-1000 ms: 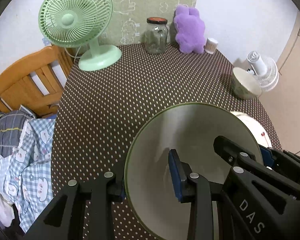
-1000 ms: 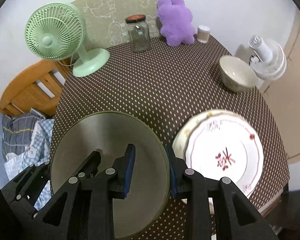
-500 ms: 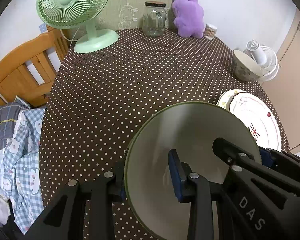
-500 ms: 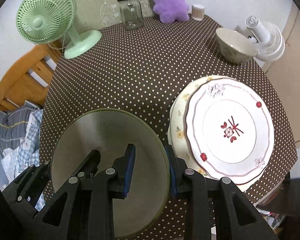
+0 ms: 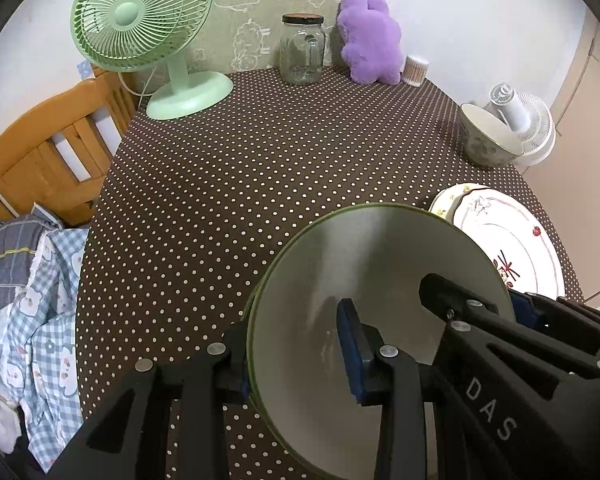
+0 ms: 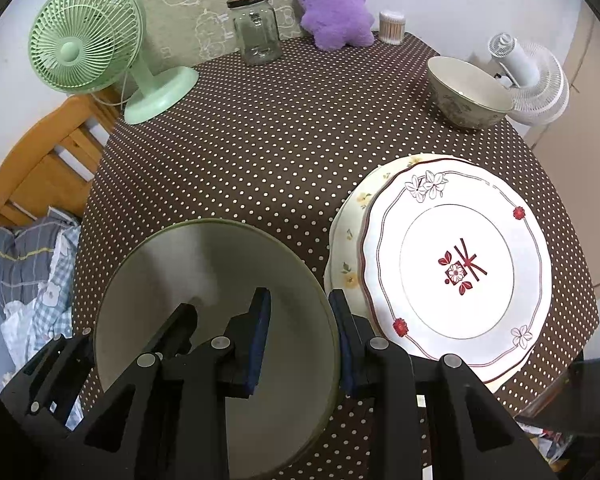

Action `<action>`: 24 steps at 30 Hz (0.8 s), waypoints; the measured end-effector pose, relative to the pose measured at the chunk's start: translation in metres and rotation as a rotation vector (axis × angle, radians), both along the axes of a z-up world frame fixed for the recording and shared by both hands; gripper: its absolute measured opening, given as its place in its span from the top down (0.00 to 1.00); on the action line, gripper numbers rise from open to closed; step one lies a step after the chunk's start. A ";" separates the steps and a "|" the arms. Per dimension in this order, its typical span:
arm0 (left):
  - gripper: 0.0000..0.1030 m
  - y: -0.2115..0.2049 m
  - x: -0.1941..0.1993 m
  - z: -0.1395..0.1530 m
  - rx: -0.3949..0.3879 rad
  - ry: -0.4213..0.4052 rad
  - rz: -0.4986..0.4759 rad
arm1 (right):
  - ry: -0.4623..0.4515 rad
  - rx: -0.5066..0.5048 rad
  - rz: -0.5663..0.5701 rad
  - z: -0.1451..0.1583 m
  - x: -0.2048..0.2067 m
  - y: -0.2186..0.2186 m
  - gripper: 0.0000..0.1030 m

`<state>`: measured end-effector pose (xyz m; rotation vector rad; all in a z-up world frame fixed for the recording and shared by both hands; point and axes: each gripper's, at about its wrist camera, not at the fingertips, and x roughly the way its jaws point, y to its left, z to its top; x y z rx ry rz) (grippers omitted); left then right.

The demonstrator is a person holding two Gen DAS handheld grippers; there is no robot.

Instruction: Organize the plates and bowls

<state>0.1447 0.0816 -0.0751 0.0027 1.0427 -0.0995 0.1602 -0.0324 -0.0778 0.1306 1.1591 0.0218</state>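
Both grippers hold one green-rimmed grey bowl (image 5: 372, 264) over the near part of the polka-dot table (image 5: 260, 168). My left gripper (image 5: 296, 348) is shut on its left rim. My right gripper (image 6: 300, 332) is shut on its right rim; the bowl also shows in the right wrist view (image 6: 204, 276). To the right lies a white plate with red flowers (image 6: 460, 268) stacked on a yellow-flowered plate (image 6: 352, 236). A patterned bowl (image 6: 466, 92) stands upright at the far right edge.
A green desk fan (image 6: 96, 48), a glass jar (image 6: 256, 28), a purple plush toy (image 6: 332, 4) and a cotton-swab pot (image 6: 392, 26) stand along the back. A white fan (image 6: 528, 80) is beyond the right edge. A wooden chair (image 5: 48, 160) with clothes is on the left.
Both grippers and the held bowl have shifted, so more of the stacked plates shows beside the bowl. The grips on the bowl have not changed.
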 end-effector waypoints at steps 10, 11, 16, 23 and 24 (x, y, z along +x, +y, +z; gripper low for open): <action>0.63 -0.010 -0.012 0.001 0.051 -0.026 0.009 | -0.019 -0.021 0.062 0.002 -0.007 -0.005 0.79; 0.63 -0.011 -0.013 0.001 0.055 -0.030 0.011 | -0.022 -0.041 0.068 0.002 -0.007 -0.006 0.79; 0.63 -0.016 -0.013 0.002 0.107 -0.045 0.021 | -0.035 -0.030 0.119 0.000 -0.004 -0.010 0.80; 0.63 -0.026 -0.011 0.003 0.217 -0.043 0.049 | -0.015 0.041 0.172 -0.006 0.004 -0.017 0.80; 0.63 -0.026 -0.012 0.003 0.232 -0.043 0.052 | -0.013 0.048 0.180 -0.006 0.005 -0.018 0.80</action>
